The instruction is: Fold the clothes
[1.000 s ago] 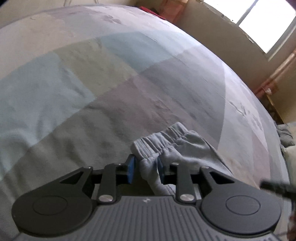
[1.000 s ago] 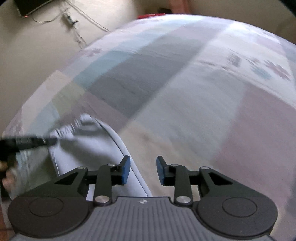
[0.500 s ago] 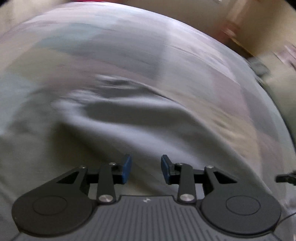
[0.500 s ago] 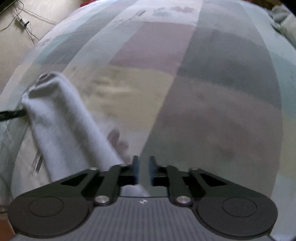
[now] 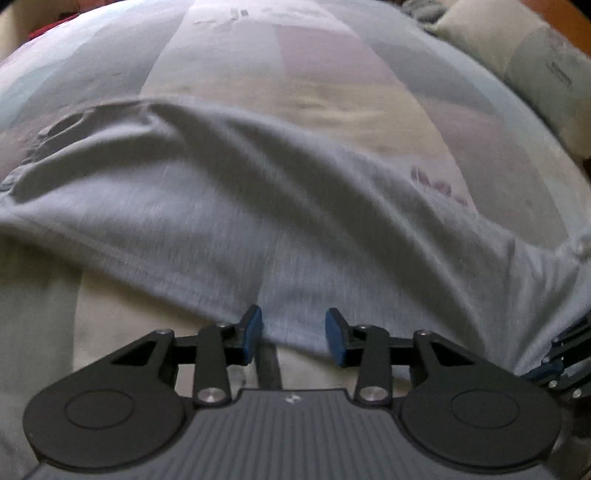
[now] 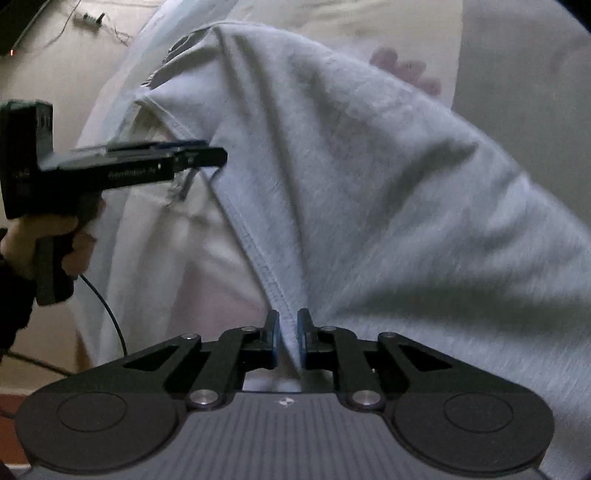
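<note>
A grey knit garment (image 5: 229,206) lies stretched across the patchwork bedspread (image 5: 332,74), its gathered waistband (image 5: 62,129) at the left. My left gripper (image 5: 293,332) hovers over the garment's near edge. Its jaws are opening, the cloth lies under and between the blue pads, and they do not press it. My right gripper (image 6: 287,336) pinches a stitched edge of the same garment (image 6: 369,166); its jaws are easing apart slightly with the seam still between the pads. The right wrist view shows the left gripper (image 6: 218,155) side-on at the cloth's far edge.
A pale pillow (image 5: 535,62) lies at the bed's far right. A hand (image 6: 70,236) holds the left gripper's handle, with a cable hanging below. Bare floor with a power strip (image 6: 88,18) and wires lies beyond the bed's edge. The right gripper's linkage (image 5: 565,354) shows at the left wrist view's right edge.
The left gripper released the waistband, swung across the bed and widened its jaws. The right gripper closed from open onto the garment's edge, and the garment now hangs stretched between both.
</note>
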A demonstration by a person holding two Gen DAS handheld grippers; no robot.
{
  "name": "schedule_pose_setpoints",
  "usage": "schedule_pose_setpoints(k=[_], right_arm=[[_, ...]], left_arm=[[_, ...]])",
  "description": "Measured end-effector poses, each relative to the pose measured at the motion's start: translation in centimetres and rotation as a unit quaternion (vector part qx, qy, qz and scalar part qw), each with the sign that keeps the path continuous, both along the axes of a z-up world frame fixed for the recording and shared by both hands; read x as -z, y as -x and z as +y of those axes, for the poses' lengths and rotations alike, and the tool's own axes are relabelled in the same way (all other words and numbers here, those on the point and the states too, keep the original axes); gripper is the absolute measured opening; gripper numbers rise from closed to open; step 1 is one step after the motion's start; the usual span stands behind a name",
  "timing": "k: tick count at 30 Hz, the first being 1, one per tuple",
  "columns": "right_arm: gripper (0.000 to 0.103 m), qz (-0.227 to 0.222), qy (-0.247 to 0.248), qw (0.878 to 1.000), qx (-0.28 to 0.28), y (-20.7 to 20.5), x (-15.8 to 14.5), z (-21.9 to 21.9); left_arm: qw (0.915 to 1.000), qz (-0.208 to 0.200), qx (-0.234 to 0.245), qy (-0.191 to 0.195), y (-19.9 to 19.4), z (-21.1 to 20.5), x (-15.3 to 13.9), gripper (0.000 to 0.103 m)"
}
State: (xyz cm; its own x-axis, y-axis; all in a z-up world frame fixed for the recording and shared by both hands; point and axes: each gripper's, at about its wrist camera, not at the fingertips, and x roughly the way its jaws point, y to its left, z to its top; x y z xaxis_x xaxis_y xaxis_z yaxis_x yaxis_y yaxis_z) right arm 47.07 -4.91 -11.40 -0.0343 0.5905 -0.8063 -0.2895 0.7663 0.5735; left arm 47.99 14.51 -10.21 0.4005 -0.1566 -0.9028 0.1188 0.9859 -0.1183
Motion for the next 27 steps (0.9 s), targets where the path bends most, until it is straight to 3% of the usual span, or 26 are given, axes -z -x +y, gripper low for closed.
schedule_pose_setpoints(k=[4,10,16,18,22,27], right_arm=[[0.016,0.0,-0.018,1.0,0.019,-0.2,-1.0,-1.0],[0.016,-0.026,-0.028,0.998,0.039,-2.4,-2.3,-1.9],[0.016,-0.081,-0.01,0.993,0.089,-5.7,-3.5,-4.2],[0.016,-0.111,0.018,0.989,0.097,-6.4,-4.2,-6.0],[0.019,-0.172,0.119,0.975,0.073,-7.1,-5.7,-10.9],[0.029,-0.187,0.164,0.968,-0.029,-6.7,-5.1,-15.5]], left_arm=[[0.9993,0.036,0.004,-0.009,1.2,-0.2,-0.7,0.046],[0.9994,-0.032,0.015,0.0,-1.2,-1.0,-4.1,0.046],[0.996,-0.072,0.036,0.038,-7.0,-4.8,-4.3,0.046],[0.9953,-0.07,0.049,0.047,-8.1,-6.3,-4.0,0.046],[0.9944,-0.053,0.08,0.044,-6.8,-7.9,-2.3,0.046],[0.995,-0.01,0.087,0.05,-3.9,-6.8,-0.8,0.046]])
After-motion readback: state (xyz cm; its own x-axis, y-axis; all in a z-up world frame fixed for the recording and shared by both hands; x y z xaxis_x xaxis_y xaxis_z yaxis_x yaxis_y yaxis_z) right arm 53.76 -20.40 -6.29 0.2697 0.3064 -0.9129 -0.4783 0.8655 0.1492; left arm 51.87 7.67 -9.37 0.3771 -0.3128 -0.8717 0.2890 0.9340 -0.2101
